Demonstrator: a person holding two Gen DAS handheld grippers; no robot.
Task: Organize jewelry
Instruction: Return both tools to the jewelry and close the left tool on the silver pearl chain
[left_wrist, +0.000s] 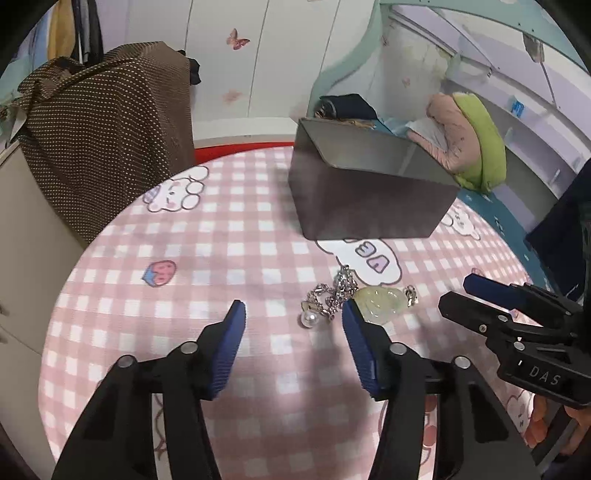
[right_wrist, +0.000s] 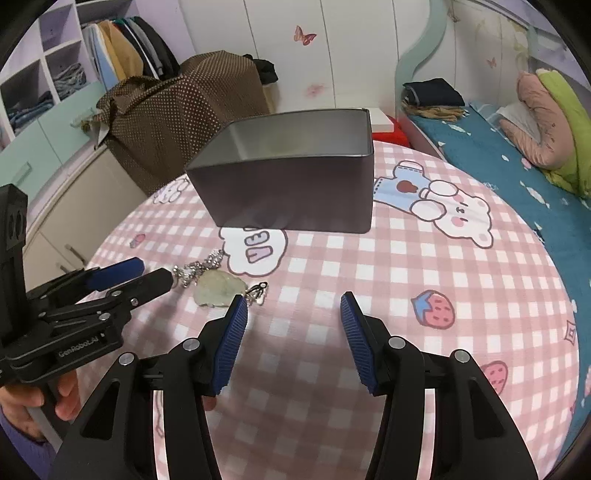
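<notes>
A small heap of jewelry lies on the pink checked tablecloth: a pale green jade pendant (left_wrist: 378, 304) (right_wrist: 218, 290), a silver chain (left_wrist: 341, 286) (right_wrist: 201, 267), a pearl earring (left_wrist: 308, 318) and a small dark charm (right_wrist: 258, 291). A grey metal tin (left_wrist: 365, 192) (right_wrist: 295, 184) stands open behind it. My left gripper (left_wrist: 293, 314) is open just before the heap, its right finger beside the pendant; it also shows in the right wrist view (right_wrist: 147, 275). My right gripper (right_wrist: 293, 306) is open and empty to the right of the heap; it also shows in the left wrist view (left_wrist: 456, 291).
The round table (right_wrist: 443, 295) carries a pink cartoon cloth. A brown dotted bag (left_wrist: 110, 129) stands behind it on the left. A bed with a blue sheet (right_wrist: 517, 158) and pillows is on the right. A wardrobe stands behind.
</notes>
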